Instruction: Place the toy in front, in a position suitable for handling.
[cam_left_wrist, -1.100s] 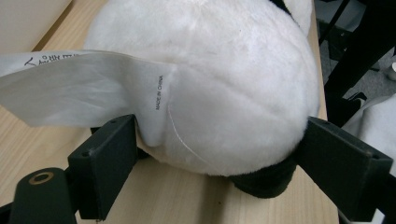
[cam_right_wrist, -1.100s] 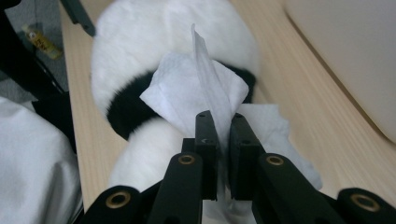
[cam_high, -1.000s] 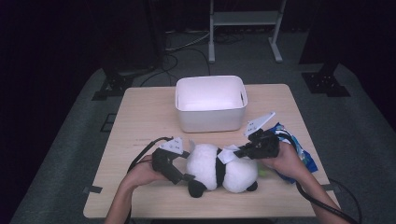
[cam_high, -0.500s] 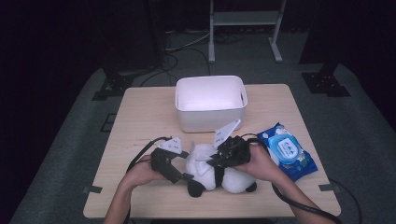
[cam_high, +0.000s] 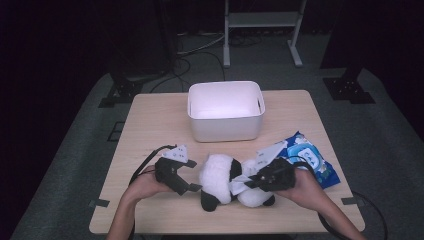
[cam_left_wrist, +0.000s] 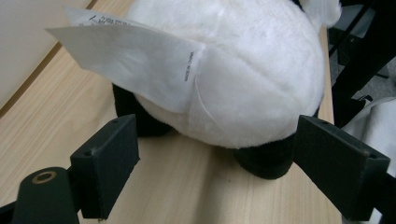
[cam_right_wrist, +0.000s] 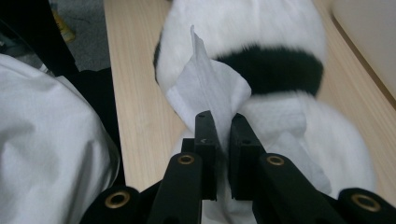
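right gripper shifted right, fingers pinching wipe | left gripper fingers wide at panda

Black-and-white plush panda lying on its side, white wipe draped over it.

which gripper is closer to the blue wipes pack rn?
Right. The right gripper sits just beside the blue wipes pack, over the panda plush, shut on a white wipe. The left gripper is open on the plush's far side.

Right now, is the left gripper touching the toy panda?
Apart. In the left gripper view, the open left gripper straddles the toy panda, with bare table showing beside each jaw.
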